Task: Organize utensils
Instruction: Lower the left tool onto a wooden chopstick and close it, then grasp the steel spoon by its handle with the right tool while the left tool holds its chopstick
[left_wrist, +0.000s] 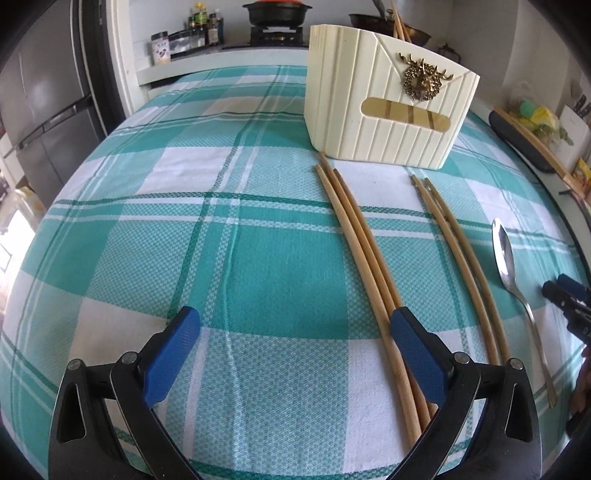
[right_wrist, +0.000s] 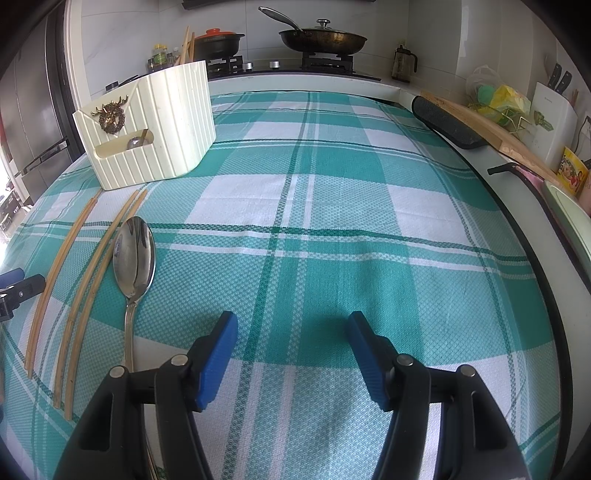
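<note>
A cream ribbed utensil holder (left_wrist: 388, 107) with a brass deer badge stands at the far side of the checked cloth; it also shows in the right wrist view (right_wrist: 155, 125), with chopsticks and a spoon inside. A bundle of three bamboo chopsticks (left_wrist: 354, 236) lies in front of it, running under my left gripper's right finger. A second pair of chopsticks (left_wrist: 458, 251) lies to the right, seen also in the right wrist view (right_wrist: 92, 273). A steel spoon (right_wrist: 133, 254) lies beside them (left_wrist: 506, 258). My left gripper (left_wrist: 295, 332) is open and empty. My right gripper (right_wrist: 291, 332) is open and empty, right of the spoon.
The table carries a green and white checked cloth (right_wrist: 332, 206). Behind it is a stove counter with a frying pan (right_wrist: 321, 37) and a black pot (left_wrist: 275, 13). A cutting board (right_wrist: 491, 125) and a dark mat (right_wrist: 447, 122) lie at the right edge. A fridge (left_wrist: 48, 110) stands left.
</note>
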